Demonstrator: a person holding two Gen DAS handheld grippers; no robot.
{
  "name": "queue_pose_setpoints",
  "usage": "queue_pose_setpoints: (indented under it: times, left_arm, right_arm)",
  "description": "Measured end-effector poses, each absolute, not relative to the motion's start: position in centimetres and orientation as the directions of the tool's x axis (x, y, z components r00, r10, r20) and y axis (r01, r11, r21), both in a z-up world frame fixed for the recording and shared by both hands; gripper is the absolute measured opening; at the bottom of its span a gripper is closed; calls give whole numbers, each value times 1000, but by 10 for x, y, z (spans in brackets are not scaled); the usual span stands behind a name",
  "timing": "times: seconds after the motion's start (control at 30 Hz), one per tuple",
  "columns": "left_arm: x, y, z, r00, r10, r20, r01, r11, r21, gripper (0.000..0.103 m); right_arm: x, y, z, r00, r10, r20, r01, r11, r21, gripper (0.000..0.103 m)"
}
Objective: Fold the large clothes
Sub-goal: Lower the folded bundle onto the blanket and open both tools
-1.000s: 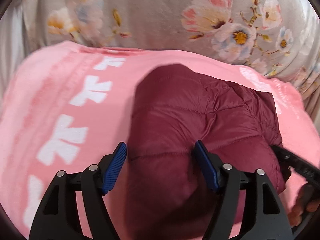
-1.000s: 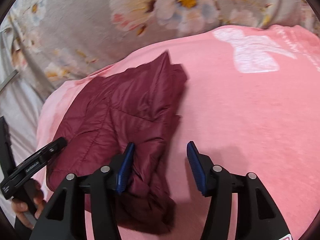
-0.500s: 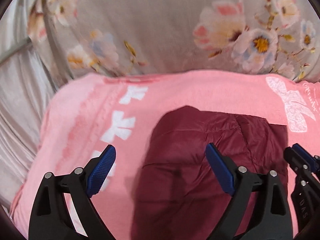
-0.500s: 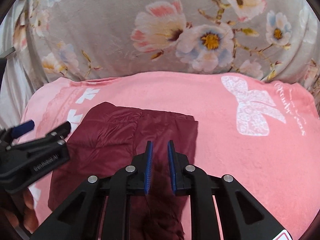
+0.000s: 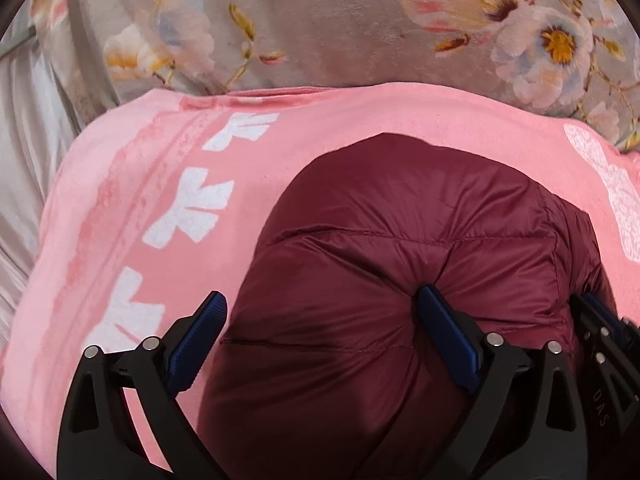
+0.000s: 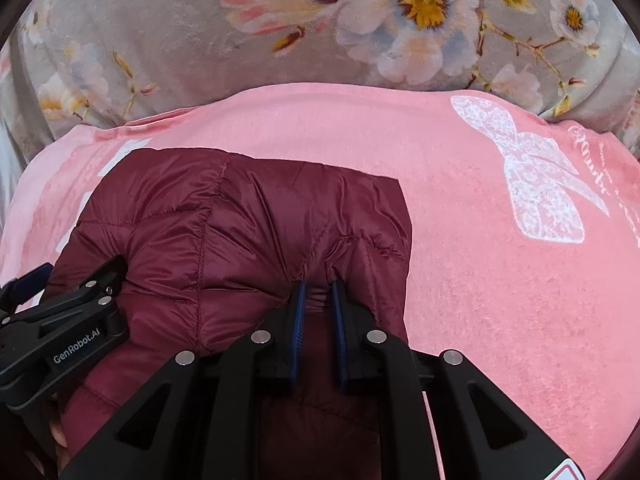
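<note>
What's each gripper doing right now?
Left gripper: open wide, jaws just opened further, straddling the maroon jacket.
Right gripper: just closed, pinching a fold of it.

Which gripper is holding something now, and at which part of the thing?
The right gripper pinches a fold of the maroon puffer jacket near its right edge. The left gripper, jaws just opening wide, holds nothing.

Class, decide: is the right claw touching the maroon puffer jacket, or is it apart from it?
Touching. In the right wrist view the right claw has just been closing, and its blue pads pinch a bunched fold of the maroon puffer jacket.
</note>
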State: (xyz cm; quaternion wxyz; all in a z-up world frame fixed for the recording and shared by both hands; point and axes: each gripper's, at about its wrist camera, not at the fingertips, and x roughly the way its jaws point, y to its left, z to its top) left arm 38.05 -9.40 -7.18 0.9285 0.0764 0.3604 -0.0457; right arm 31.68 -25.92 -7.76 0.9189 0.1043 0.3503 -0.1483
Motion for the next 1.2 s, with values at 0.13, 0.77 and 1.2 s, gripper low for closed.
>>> queue_pose_setpoints:
  times: [0.13, 0.77, 1.2]
  left_arm:
    - [387, -91, -81, 723, -65, -688, 144, 988, 58, 98]
    - [390, -94, -91, 722, -60, -689, 136, 989, 57, 98]
    - [265, -32, -81, 720, -77, -689, 232, 963, 134, 98]
  right_arm:
    - [317, -261, -83, 717, -195, -669, 349, 931, 102, 11]
    - [320, -263, -87, 715, -185, -674, 347, 931, 113, 11]
    - [175, -220, -80, 674, -190, -714, 282, 959, 11, 20]
